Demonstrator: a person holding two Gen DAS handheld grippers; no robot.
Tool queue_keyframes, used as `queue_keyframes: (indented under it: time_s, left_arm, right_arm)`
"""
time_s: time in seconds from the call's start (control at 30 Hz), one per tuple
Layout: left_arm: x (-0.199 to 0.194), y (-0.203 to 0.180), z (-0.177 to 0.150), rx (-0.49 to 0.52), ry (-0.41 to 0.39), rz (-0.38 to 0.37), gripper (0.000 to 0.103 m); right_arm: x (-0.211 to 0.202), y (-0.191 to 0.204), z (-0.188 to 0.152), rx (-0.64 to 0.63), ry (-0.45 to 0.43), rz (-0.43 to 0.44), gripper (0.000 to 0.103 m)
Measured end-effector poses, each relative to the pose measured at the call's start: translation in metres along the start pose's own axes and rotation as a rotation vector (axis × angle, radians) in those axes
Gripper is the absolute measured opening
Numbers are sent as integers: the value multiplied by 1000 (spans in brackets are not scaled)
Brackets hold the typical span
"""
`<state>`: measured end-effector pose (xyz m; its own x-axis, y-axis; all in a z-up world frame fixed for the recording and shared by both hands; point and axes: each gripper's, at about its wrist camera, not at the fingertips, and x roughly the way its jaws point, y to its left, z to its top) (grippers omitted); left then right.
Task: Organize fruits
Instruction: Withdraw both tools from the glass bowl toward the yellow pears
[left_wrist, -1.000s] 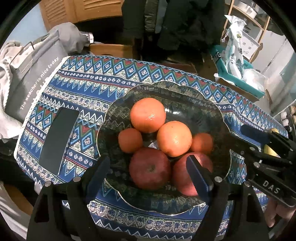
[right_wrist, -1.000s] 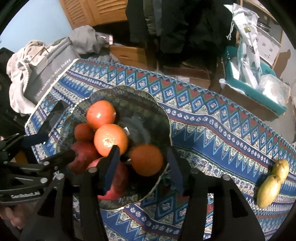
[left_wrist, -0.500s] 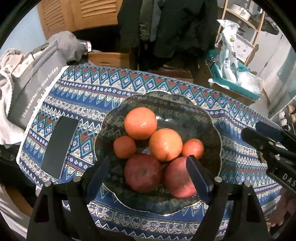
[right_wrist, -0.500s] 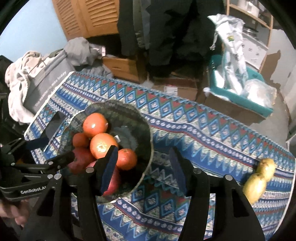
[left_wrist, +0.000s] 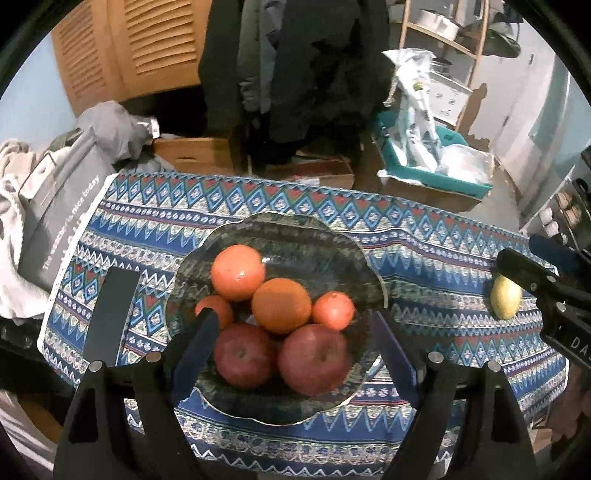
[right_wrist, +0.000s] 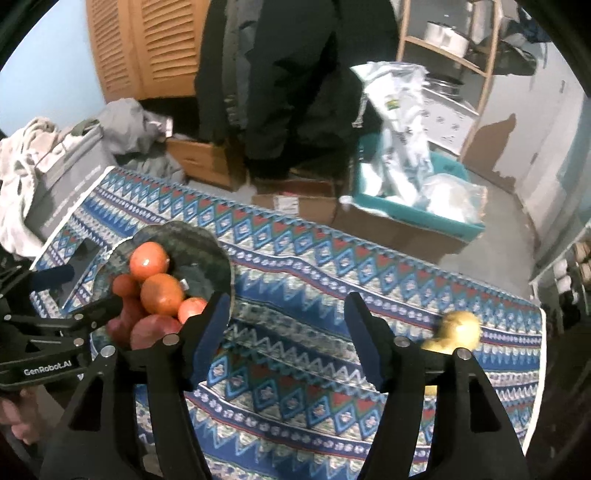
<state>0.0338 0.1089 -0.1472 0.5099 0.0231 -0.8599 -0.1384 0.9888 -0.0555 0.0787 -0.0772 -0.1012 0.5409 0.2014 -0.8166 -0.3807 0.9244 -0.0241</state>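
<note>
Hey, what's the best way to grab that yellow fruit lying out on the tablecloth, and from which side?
Take the yellow fruit across its narrower middle, coming down from above with the right gripper, whose jaws are opening with nothing between them. It lies alone on the patterned tablecloth, well clear of the fruit bowl, so both sides look free. A second yellow fruit may sit beside it; the blur hides that.

oranges (left_wrist: 280, 304), apples (left_wrist: 314, 363) in bowl (left_wrist: 295, 229)

Patterned tablecloth (left_wrist: 424, 258), glass bowl (left_wrist: 280, 229), dark flat slab (left_wrist: 110, 314), yellow fruit (left_wrist: 505, 301)
</note>
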Motion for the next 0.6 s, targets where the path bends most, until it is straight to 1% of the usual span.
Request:
queue_keyframes:
  time_s: [0.3, 0.5, 0.6]
  left_arm:
    - [-16, -27, 5, 47, -43, 7, 86]
    - [-24, -47, 6, 74, -51, -7, 86]
    - [-27, -58, 7, 93, -57, -14, 86]
  right_arm:
    - [-23, -25, -9, 24, -41, -62, 68]
    - [-35, -45, -16, 60, -57, -90, 68]
    - [-40, -56, -20, 74, -64, -117, 68]
